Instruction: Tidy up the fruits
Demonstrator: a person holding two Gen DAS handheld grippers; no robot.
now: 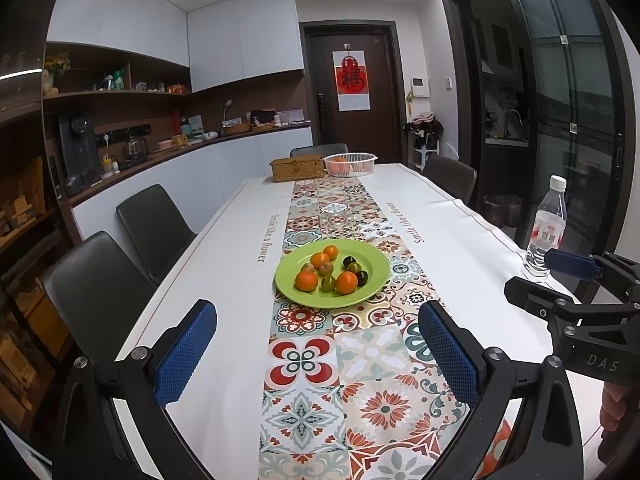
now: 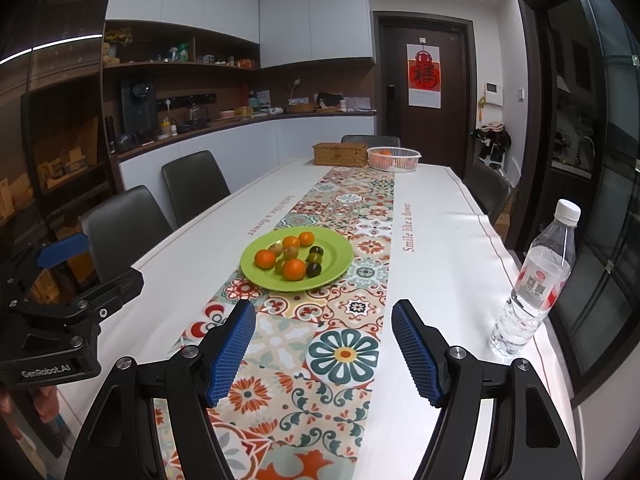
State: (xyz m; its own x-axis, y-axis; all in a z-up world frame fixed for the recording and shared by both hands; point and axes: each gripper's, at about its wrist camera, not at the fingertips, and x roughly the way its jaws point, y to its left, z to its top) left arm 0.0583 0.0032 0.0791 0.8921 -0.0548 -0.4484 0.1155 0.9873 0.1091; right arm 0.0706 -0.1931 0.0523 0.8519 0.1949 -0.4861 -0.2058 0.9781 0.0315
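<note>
A green plate sits mid-table on the patterned runner. It holds several small oranges and several green and dark plums. A white basket with oranges stands at the far end. My left gripper is open and empty, above the runner short of the plate. My right gripper is open and empty, near the plate's front edge. Each gripper also shows at the edge of the other's view: the right one and the left one.
A woven box stands beside the basket. A water bottle stands at the table's right edge. Dark chairs line the left side, others the far end and right. Counters run along the left wall.
</note>
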